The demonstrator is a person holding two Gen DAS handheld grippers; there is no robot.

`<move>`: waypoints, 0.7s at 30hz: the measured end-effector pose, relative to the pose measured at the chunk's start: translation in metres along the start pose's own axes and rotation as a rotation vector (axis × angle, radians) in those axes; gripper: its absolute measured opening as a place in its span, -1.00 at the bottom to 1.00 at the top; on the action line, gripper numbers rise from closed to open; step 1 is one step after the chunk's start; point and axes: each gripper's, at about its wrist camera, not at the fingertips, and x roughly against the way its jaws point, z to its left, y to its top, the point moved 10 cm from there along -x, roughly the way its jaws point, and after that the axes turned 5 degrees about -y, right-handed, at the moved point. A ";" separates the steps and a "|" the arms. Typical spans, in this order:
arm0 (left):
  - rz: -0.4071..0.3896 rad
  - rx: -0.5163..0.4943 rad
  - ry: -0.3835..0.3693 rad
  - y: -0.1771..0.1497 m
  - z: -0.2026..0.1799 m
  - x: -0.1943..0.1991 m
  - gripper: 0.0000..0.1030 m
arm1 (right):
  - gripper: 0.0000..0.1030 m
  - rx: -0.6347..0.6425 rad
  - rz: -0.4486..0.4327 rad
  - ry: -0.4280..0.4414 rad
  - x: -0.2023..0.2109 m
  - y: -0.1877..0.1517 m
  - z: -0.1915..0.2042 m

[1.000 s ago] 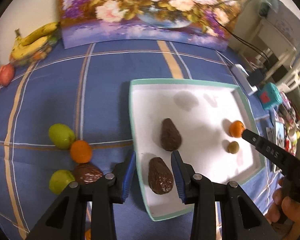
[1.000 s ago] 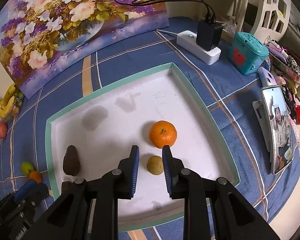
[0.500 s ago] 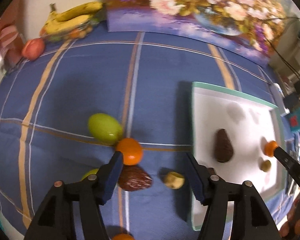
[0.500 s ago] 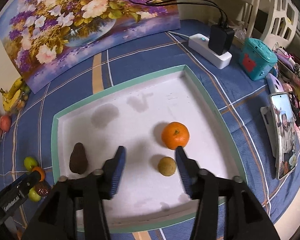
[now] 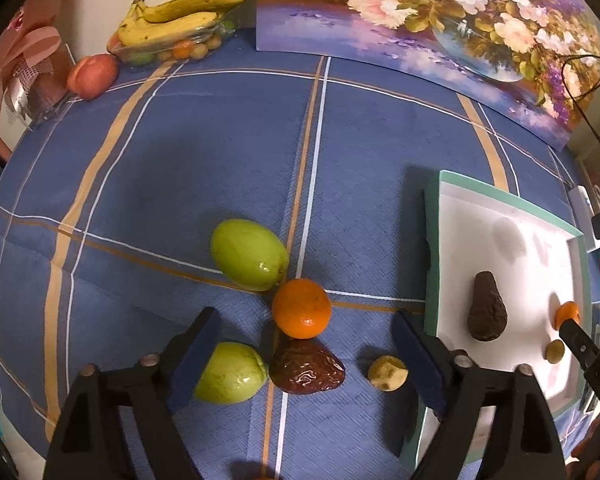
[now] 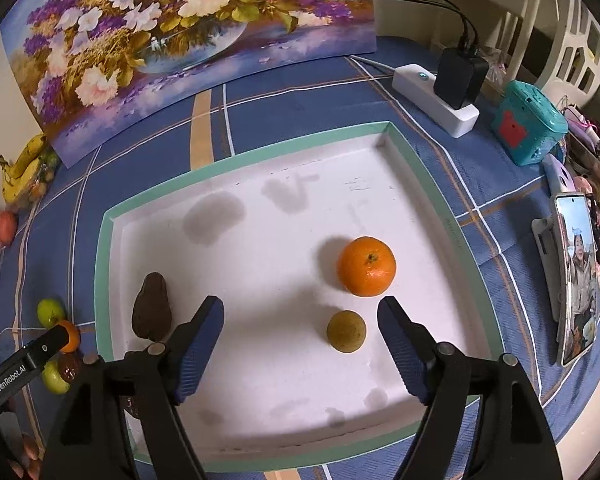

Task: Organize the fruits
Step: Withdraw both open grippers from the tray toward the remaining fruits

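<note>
**Left wrist view.** A second ago the left gripper (image 5: 304, 316) stood shut at the near left of the tray (image 5: 432, 248), a brown fruit between its jaws. It has since swung left, out over the checked cloth (image 5: 180, 160). Its jaws are opening wide and grip nothing. We read this as one delivery finished and the next pick beginning.

Loose on the cloth below the jaws we count:
- two green fruits, one far (image 5: 249, 254) and one near (image 5: 230, 372);
- one cloth orange (image 5: 301, 308), touching the far green fruit;
- one wrinkled brown fruit (image 5: 306, 366), just near of that orange;
- one small yellowish fruit (image 5: 387, 372), to the right, close to the tray wall.

A sliver of something orange shows at the near edge, too little to name. At the far left lie one bunch of bananas (image 5: 172, 20) and one reddish fruit (image 5: 92, 76).

**Right wrist view.** The right gripper (image 6: 300, 300) has kept its place over the near part of the tray. A second ago its jaws stood nearly shut about the small olive fruit (image 6: 346, 332). They are now opening, and the fruit rests on the tray floor between the jaws, untouched by either pad. We take it as just released.

In the tray we count:
- one tray orange (image 6: 366, 266), just far of the olive fruit;
- that one olive fruit;
- one pear-shaped brown fruit (image 6: 152, 306) at the left;
- a second dark fruit (image 6: 131, 403), near of the first and mostly hidden behind the left finger.

We judge four fruits sorted and at least five still to be moved.
</note>
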 end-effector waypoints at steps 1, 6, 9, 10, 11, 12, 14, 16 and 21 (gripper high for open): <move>-0.001 0.005 -0.001 0.000 0.001 0.000 0.96 | 0.62 0.002 0.001 0.002 0.000 0.000 0.001; -0.010 0.016 -0.008 0.002 0.004 0.001 1.00 | 0.85 0.008 -0.012 0.016 -0.001 0.000 0.004; -0.019 0.025 -0.008 0.003 0.005 0.004 1.00 | 0.85 0.018 -0.032 0.017 0.001 0.001 0.008; -0.022 0.028 -0.009 0.004 0.006 0.005 1.00 | 0.85 0.020 -0.035 0.017 0.002 0.002 0.008; -0.027 0.033 -0.009 0.004 0.007 0.005 1.00 | 0.85 0.021 -0.039 0.017 0.002 0.002 0.008; -0.031 0.036 -0.010 0.004 0.008 0.005 1.00 | 0.85 0.021 -0.045 0.019 0.003 0.003 0.009; -0.042 0.041 -0.013 0.003 0.010 0.007 1.00 | 0.85 0.016 -0.053 0.024 0.005 0.003 0.010; -0.052 0.045 -0.026 0.003 0.010 0.008 1.00 | 0.85 0.006 -0.065 0.036 0.007 0.004 0.012; -0.077 0.054 -0.068 0.001 0.010 0.015 1.00 | 0.85 -0.017 -0.112 0.074 0.019 0.010 0.018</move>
